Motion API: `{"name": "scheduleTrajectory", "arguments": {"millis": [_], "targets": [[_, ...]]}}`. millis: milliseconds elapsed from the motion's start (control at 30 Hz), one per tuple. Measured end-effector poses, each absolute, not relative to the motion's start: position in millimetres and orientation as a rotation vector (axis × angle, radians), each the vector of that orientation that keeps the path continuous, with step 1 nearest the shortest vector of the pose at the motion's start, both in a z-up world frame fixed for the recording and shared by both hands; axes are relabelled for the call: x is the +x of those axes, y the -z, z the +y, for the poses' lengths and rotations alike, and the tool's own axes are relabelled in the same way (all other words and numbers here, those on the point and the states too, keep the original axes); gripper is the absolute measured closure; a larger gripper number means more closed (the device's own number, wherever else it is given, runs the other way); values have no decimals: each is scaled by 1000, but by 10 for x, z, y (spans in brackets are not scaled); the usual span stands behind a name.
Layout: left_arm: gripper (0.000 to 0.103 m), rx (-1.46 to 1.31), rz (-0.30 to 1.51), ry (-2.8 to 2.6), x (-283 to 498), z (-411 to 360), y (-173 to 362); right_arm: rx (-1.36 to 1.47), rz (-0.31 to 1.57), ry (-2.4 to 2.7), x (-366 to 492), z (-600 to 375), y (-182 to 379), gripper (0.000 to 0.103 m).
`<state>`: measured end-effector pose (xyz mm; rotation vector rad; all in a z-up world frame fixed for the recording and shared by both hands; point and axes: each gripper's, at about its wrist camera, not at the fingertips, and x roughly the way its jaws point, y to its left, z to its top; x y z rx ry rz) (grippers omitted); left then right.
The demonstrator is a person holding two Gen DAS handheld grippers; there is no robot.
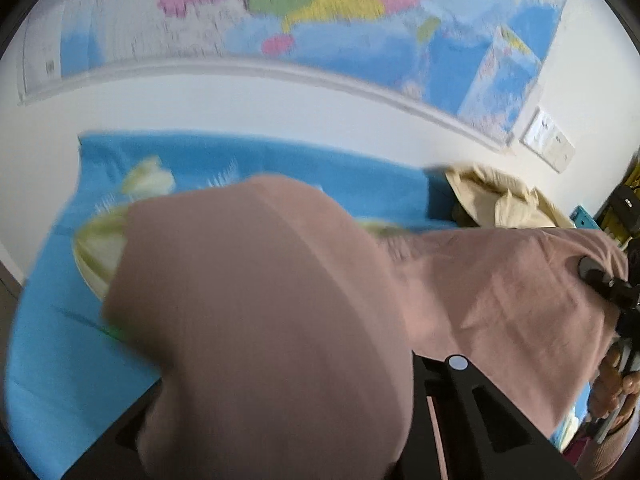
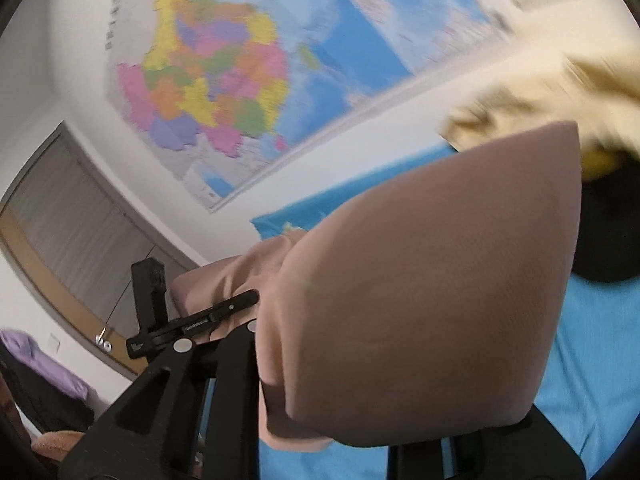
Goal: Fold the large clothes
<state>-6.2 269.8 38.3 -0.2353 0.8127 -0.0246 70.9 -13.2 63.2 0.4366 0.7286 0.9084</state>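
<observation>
A large dusty-pink garment (image 1: pixel 256 304) hangs lifted above the blue bed sheet (image 1: pixel 52 344). In the left wrist view it drapes over my left gripper (image 1: pixel 312 380), which is shut on it; only one black finger (image 1: pixel 460 364) shows. At the right edge my right gripper (image 1: pixel 600 276) pinches the same cloth, which stretches between the two. In the right wrist view the pink garment (image 2: pixel 420 280) covers most of my right gripper (image 2: pixel 352 360), also shut on it. My left gripper (image 2: pixel 200 320) shows at the left, clamped on a fold.
The sheet has a pale flower print (image 1: pixel 148 178). A crumpled beige garment (image 1: pixel 504 200) lies at the far right of the bed, with a dark object (image 2: pixel 612 240) below it. A large coloured map (image 2: pixel 224 92) hangs on the wall. A grey door (image 2: pixel 72 220) and purple cloth (image 2: pixel 44 364) are at the left.
</observation>
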Motion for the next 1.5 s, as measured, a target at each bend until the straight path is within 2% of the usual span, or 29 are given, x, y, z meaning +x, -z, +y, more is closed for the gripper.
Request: {"name": "scheduleTrajectory", "arguments": {"millis": [267,467,567,667,733,767,800,833,867,900,1033,1067,1100,1133,1167,1267,1367,1433,1500], "targets": [[89,-153,638,-196,204,3437,-1102,380,609,-1052,1260,804,-1236,82],[89,-109,552,-406,475,4233,-1279,335,574,-1152,1604,1786,-1238,82],[87,-127,557,-512,530,4777,-928,274,624,-1174,1666,2278,-837,82],[87,-195,721,-603,614,5228,-196,233,866,-1190,1734,2705,-79,79],[87,-269,838,-640,581,5450,258,201,984,-1186,1706,2803,282,74],[83,-292,841,-632,525,5505,372,201,1003,-1186,1675,2768,398,67],[80,-311,823,-622,455,5535,407,219,1013,-1197,1660,2692,442,64],[73,-326,816,-619,410,5554,404,238,1017,-1212,1655,2593,445,63],[71,-344,818,-610,373,5576,395,240,1017,-1209,1639,2509,432,58],[71,-362,818,-589,345,5600,385,253,1001,-1206,1624,2351,395,48],[70,-377,830,-556,366,5625,413,405,1010,-1186,1728,1910,398,45],[72,-385,826,-555,392,5632,417,419,1030,-1179,1759,1898,436,51],[74,-387,823,-555,420,5650,420,383,1056,-1160,1769,1934,469,73],[78,-383,822,-559,468,5652,403,349,1067,-1158,1753,1972,474,83],[82,-384,826,-559,481,5706,395,323,1054,-1145,1724,2007,448,86],[83,-416,799,-557,580,5844,281,290,1018,-1153,1634,2070,368,90],[76,-413,845,-603,614,5905,430,253,1101,-1144,1547,2171,560,90],[63,-396,854,-630,590,5899,524,219,1105,-1135,1488,2193,586,89],[60,-391,838,-647,519,5871,489,210,1098,-1132,1459,2152,556,87]]}}
